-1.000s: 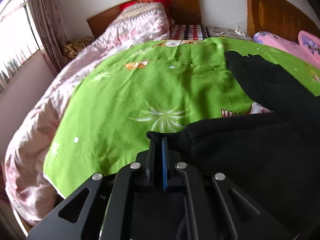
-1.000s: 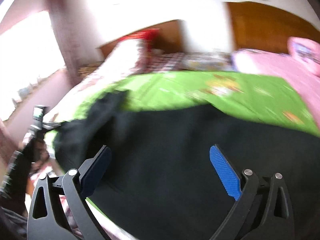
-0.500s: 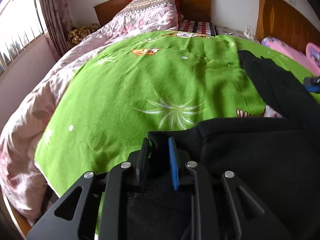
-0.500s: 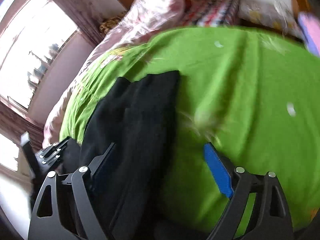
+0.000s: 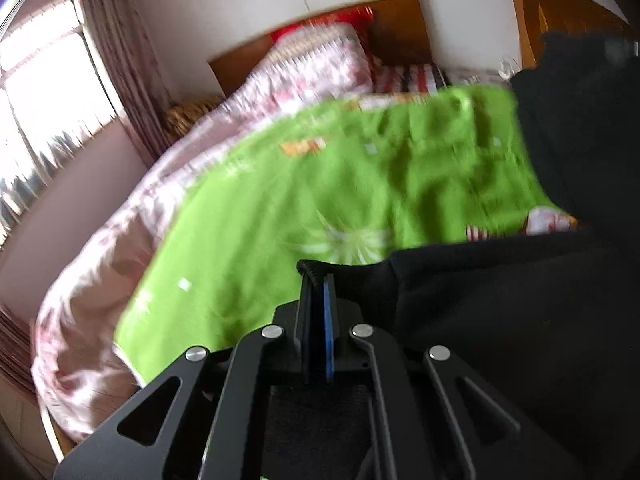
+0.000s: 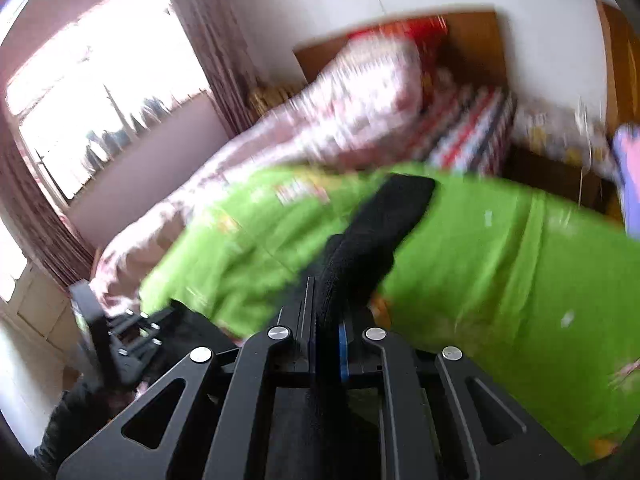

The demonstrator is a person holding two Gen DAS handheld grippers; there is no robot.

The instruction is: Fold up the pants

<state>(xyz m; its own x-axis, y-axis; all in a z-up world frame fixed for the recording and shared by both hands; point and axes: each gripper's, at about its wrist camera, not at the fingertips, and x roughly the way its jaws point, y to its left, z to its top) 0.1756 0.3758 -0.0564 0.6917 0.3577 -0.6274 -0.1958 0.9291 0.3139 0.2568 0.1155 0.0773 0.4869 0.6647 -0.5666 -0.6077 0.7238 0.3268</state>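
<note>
Black pants [image 5: 500, 320] were pinched by my left gripper [image 5: 318, 280] and right gripper [image 6: 326, 300], mid-fold, needing aligned edges next.

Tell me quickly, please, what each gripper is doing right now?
Left gripper: closed, pinching an edge of the black pants.
Right gripper: closed, clamped on a fold of the black pants.

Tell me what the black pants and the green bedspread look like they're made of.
The black pants look like a thick, matte knit, maybe fleece or jersey: the edge clamped in the right gripper shows fine ribbing and no sheen. The green bedspread seems a thin woven cotton or cotton blend with printed cartoon and starburst motifs and soft creases, though motion blur leaves the weave unclear.
</note>
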